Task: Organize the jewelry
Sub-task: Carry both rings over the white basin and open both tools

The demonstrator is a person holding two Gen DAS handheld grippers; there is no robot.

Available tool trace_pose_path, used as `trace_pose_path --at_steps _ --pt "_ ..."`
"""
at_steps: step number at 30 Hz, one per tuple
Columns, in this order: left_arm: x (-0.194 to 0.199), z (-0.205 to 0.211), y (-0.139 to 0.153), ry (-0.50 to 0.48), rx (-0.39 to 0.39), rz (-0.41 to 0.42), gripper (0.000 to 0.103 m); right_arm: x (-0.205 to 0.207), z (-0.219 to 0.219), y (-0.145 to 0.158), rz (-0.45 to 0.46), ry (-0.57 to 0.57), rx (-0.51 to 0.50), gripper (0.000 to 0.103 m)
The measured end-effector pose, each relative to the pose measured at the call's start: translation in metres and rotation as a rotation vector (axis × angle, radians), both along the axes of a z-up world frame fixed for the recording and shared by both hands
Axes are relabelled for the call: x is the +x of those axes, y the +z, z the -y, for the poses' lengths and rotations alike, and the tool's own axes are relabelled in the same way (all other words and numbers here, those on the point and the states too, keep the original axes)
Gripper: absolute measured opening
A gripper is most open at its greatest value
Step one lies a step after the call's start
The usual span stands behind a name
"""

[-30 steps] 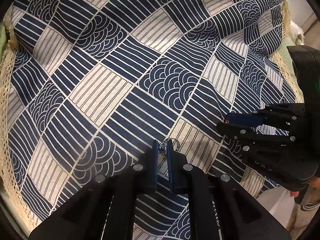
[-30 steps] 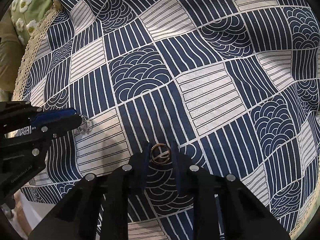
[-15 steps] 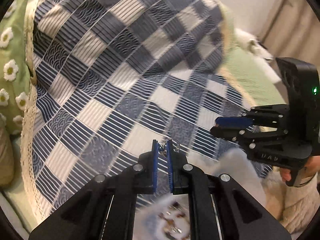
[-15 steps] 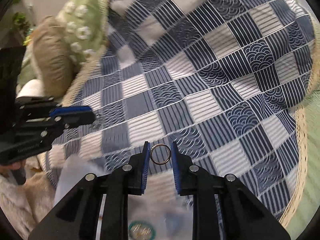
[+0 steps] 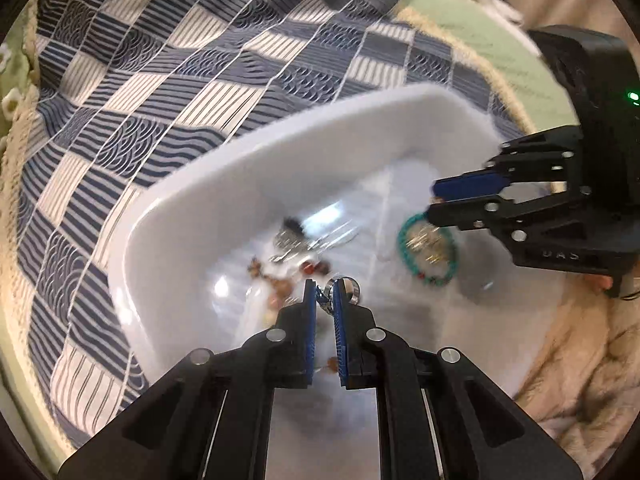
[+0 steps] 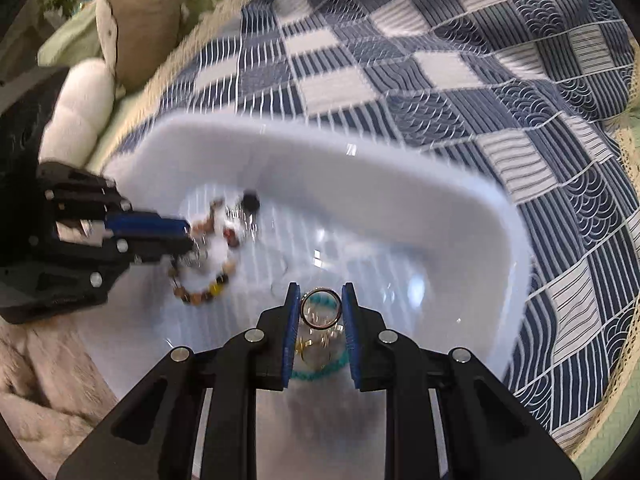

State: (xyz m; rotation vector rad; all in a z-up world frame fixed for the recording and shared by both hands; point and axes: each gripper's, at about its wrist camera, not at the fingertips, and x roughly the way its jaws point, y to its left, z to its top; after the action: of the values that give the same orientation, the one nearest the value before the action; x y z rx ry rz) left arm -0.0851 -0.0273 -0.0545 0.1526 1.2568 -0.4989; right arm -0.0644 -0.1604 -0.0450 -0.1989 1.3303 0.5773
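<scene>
Faintly, "UAS" marks the right claw [image 5: 434, 204].

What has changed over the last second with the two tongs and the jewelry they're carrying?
Both tongs moved off the blue patterned quilt to hang over the white plastic tray. Nothing was released: the left tongs stay shut on the small silver ring, and the right tongs still grip the gold band ring.

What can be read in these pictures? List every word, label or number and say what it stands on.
"UAS": raised letters on the side of the right tool, seen from the left wrist; the first letter is uncertain.
Lettering on the side of the left tool, in the right wrist view: too blurred to read.
White tray and blue patterned cloth: no text.
</scene>
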Motion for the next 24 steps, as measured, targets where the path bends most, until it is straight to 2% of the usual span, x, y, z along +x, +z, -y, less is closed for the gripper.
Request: trace_pose_path --at_steps 2,5,14,15,17,18,19,20,21,24 --pt "-0.001 -0.002 -0.005 0.012 0.025 -0.003 0.008 -0.002 -0.005 -0.007 0.002 0.016 -0.042 0.022" --pt "-0.002 -0.005 -0.012 0.012 0.062 -0.001 0.008 -0.004 -0.004 -0.011 -0.003 0.019 -0.042 0.022" --pt "-0.005 -0.007 -0.015 0.001 0.074 -0.005 0.009 -0.003 -0.006 -0.009 -0.002 0.008 -0.038 0.023" --pt "-0.005 -0.007 -0.013 0.001 0.069 -0.003 0.01 -0.003 -0.007 -0.007 0.001 0.005 -0.03 0.027" --pt "-0.004 -0.007 -0.008 0.006 0.058 0.009 0.02 -0.004 -0.006 -0.001 0.022 0.0 -0.023 0.037" --pt "-0.005 -0.008 -0.003 0.012 0.055 0.029 0.041 -0.003 -0.005 0.002 0.032 -0.002 -0.019 0.041" --pt "-0.005 -0.009 0.001 0.02 0.056 0.053 0.068 -0.004 -0.003 0.008 0.051 -0.005 -0.004 0.042" --pt "-0.006 -0.01 0.007 0.032 0.058 0.091 0.079 -0.005 -0.001 0.012 0.064 -0.009 0.006 0.042" --pt "-0.007 -0.011 0.014 0.04 0.055 0.126 0.084 -0.006 0.002 0.02 0.093 -0.018 0.019 0.047" --pt "-0.011 -0.023 0.033 0.091 -0.022 0.175 0.086 -0.012 0.009 0.035 0.183 -0.061 0.026 0.081"
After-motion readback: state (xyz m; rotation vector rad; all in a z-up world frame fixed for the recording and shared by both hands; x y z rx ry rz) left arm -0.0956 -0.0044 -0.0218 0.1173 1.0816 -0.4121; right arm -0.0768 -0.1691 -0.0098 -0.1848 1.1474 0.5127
